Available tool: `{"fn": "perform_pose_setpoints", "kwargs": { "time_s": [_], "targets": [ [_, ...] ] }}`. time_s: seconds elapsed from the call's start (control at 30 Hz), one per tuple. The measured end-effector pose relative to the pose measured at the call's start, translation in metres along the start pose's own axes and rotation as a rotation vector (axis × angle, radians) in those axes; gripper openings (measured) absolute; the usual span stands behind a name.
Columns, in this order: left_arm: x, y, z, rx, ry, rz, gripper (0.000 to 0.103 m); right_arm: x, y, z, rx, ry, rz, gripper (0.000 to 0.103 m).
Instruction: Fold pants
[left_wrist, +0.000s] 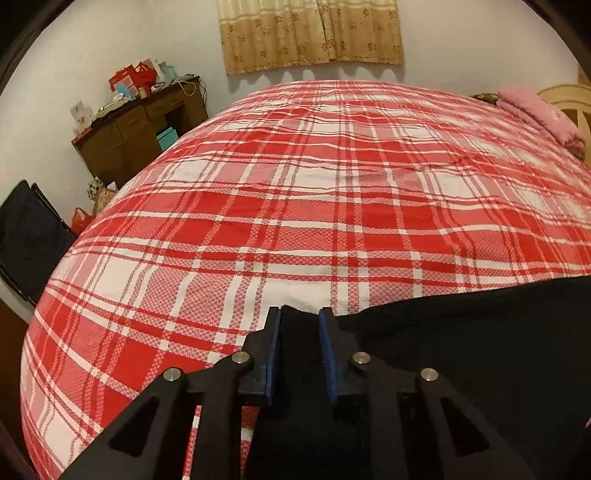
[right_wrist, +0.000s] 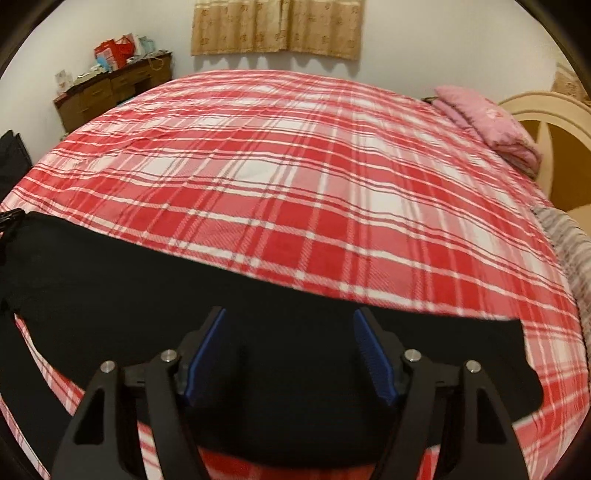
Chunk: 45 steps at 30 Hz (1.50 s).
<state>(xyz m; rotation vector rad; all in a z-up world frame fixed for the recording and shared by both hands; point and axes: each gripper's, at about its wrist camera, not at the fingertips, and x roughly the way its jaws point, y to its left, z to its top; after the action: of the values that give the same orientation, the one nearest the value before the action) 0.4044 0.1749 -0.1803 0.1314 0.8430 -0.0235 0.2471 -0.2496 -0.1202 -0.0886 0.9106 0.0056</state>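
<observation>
Grasp step: the left claw (left_wrist: 300, 314) clenches 1 edge of the black cloth pants (left_wrist: 461, 343); the right claw (right_wrist: 290, 317) hangs released over them. Next, I judge, the right must pinch cloth.

Red-and-white plaid bedspread (left_wrist: 295, 192) across most of the frame, lightly wrinkled. At upper left, against a pale wall, dark wooden desk (left_wrist: 140, 129) heaped with red gift bags (left_wrist: 133, 77) and boxes; teal box (left_wrist: 165, 137) in its open recess. Below it, at far left, black chair (left_wrist: 29, 236) and, by the bed's edge, red plastic bag (left_wrist: 82, 218). Top centre, beige patterned curtain (left_wrist: 310, 33) hanging short of the bed. At upper right, folded pink blanket (right_wrist: 487, 122) on the bedspread, beside cream curved headboard (right_wrist: 546, 110). Grey-striped cloth (right_wrist: 572, 243) at right edge in the right wrist view.
</observation>
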Motion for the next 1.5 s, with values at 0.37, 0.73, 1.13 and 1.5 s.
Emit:
{"fn": "perform_pose_setpoints", "kwargs": {
  "time_s": [0.37,0.73,1.13,1.5],
  "targets": [
    [0.006,-0.001,0.001,0.011,0.013,-0.001,0.019,0.038,0.020,0.021,-0.171,0.057,0.118,0.071],
    [-0.015,0.002,0.003,0.047,-0.056,-0.023,0.008,0.045,0.046,0.019,-0.269,0.096,0.164,0.011],
    [-0.068,0.032,-0.003,-0.064,-0.176,-0.162,0.008,-0.046,0.053,0.008,-0.253,-0.104,0.102,0.009],
    [-0.138,0.068,-0.070,-0.161,-0.299,-0.319,0.006,-0.134,0.085,-0.072,-0.317,-0.275,0.176,0.009]
  ]
}}
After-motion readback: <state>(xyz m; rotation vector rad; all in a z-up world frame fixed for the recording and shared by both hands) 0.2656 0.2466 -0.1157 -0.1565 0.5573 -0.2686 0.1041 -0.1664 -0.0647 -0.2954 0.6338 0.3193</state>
